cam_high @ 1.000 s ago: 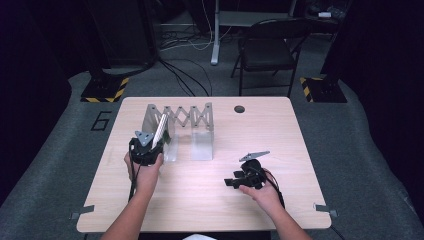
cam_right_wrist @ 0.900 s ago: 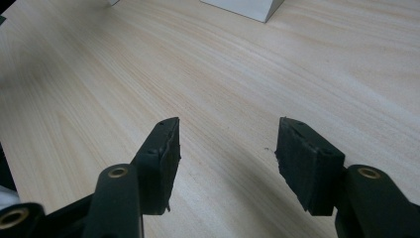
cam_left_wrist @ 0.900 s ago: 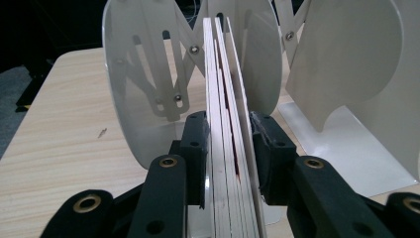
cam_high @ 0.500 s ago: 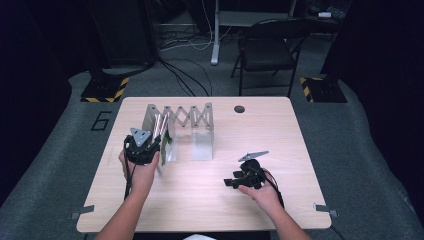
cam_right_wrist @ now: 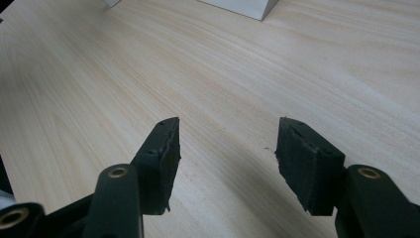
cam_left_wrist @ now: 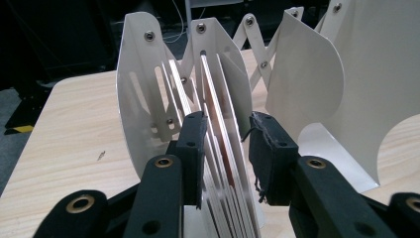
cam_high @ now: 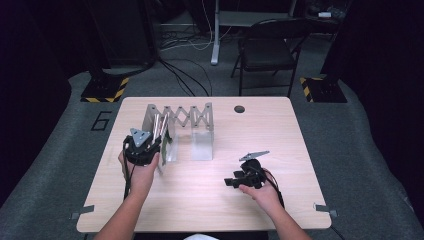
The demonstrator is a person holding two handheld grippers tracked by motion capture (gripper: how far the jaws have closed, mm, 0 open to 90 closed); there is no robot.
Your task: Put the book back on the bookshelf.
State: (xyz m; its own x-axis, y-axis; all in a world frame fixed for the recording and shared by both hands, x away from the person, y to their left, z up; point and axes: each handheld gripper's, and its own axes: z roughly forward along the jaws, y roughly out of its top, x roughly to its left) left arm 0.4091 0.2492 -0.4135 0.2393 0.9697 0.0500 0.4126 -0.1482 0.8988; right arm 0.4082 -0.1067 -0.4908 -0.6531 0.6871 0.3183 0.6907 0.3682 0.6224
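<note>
left hand-held gripper [cam_left_wrist: 225,148] straddles rack plates [cam_left_wrist: 218,144].

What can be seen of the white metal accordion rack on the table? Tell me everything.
The white metal accordion rack stands upright on the light wooden table, towards its far left. Curved divider plates are joined by riveted scissor links. Thin flat sheets sit in its left slots, between the jaws of the left gripper.

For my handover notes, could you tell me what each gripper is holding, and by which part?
The left gripper straddles the near edges of thin plates in the rack; whether it clamps them is unclear. The right gripper holds nothing.
</note>
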